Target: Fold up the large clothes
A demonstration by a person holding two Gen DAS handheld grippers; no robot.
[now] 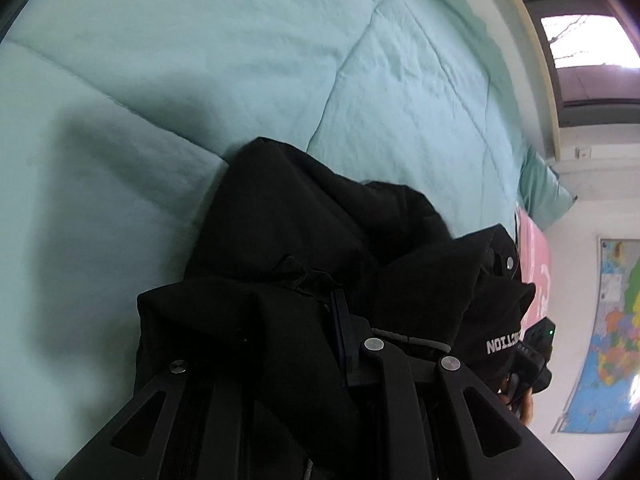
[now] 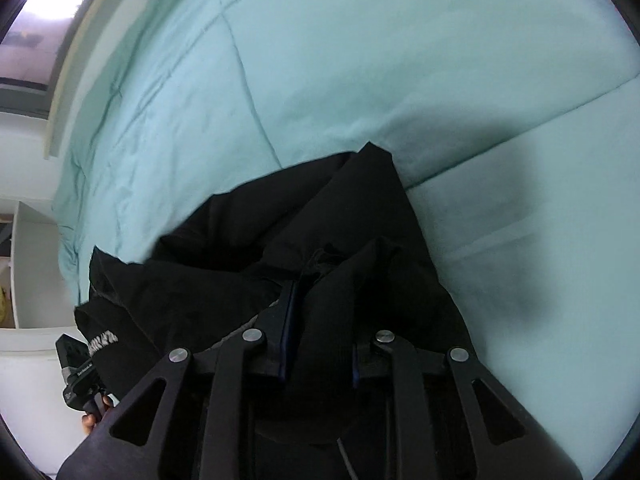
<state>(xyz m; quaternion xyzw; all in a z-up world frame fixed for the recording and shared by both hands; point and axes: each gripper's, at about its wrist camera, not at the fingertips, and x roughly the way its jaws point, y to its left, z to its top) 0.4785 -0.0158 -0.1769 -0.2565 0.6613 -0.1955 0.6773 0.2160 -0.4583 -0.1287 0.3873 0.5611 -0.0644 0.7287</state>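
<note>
A black garment [image 1: 304, 216] with white lettering hangs bunched above a teal quilted bedspread [image 1: 248, 60]. My left gripper [image 1: 320, 312] is shut on a fold of its cloth, which drapes over the left finger and hides it. In the right wrist view the same black garment [image 2: 280, 220] hangs between the fingers of my right gripper [image 2: 320, 300], which is shut on a thick fold. The right gripper [image 1: 538, 344] shows at the right edge of the left wrist view, and the left gripper [image 2: 78, 372] at the lower left of the right wrist view.
The teal bedspread [image 2: 400, 60] fills both views. A window [image 1: 580, 40] and a wall map [image 1: 608, 340] stand at the right in the left wrist view, with a pink item [image 1: 536, 260] at the bed's edge. White shelving [image 2: 32, 272] stands at the left in the right wrist view.
</note>
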